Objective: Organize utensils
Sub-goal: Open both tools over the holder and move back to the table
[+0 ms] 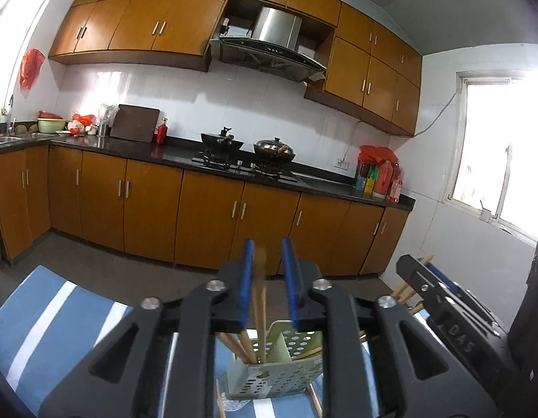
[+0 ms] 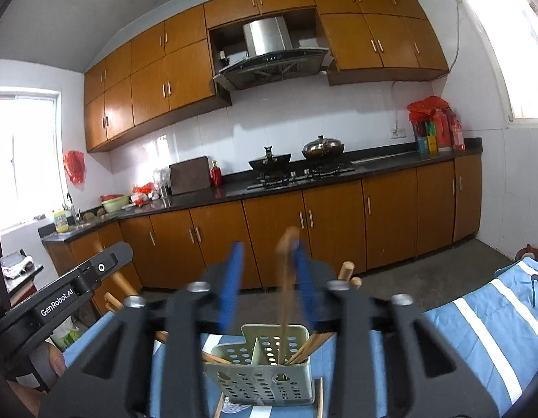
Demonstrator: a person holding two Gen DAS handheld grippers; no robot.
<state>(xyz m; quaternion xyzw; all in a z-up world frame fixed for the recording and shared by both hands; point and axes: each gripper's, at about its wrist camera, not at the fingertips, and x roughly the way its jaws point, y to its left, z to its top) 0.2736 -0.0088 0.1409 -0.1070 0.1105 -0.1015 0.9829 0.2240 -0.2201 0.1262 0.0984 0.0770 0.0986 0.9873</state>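
Grippers both point nearly level, tipped slightly down, over the perforated green utensil holder (image 1: 269,365) on the blue-and-white striped cloth (image 1: 60,313).

Left gripper (image 1: 267,278): I see its blue pads parted narrowly, with a blurred wooden chopstick (image 1: 260,299) standing in the gap. I can't confirm the pads press on it; it looks loose, lower end down in the holder's left compartment with other chopsticks. The right gripper sits at 3 o'clock in this view, close by, more chopsticks poking out behind it.

Right gripper (image 2: 267,278): jaws moderately apart. A blurred wooden chopstick (image 2: 285,296) stands near the right pad, its tip down in the right compartment of the holder (image 2: 262,376). Contact unclear, appears free. The left gripper's black body (image 2: 60,299) is at 9 o'clock.

Room: loose chopsticks lie on the cloth at 6 o'clock beside the holder base. Open floor lies ahead at 12 o'clock, up to the brown cabinets (image 2: 269,237). The grippers sit tight side by side.
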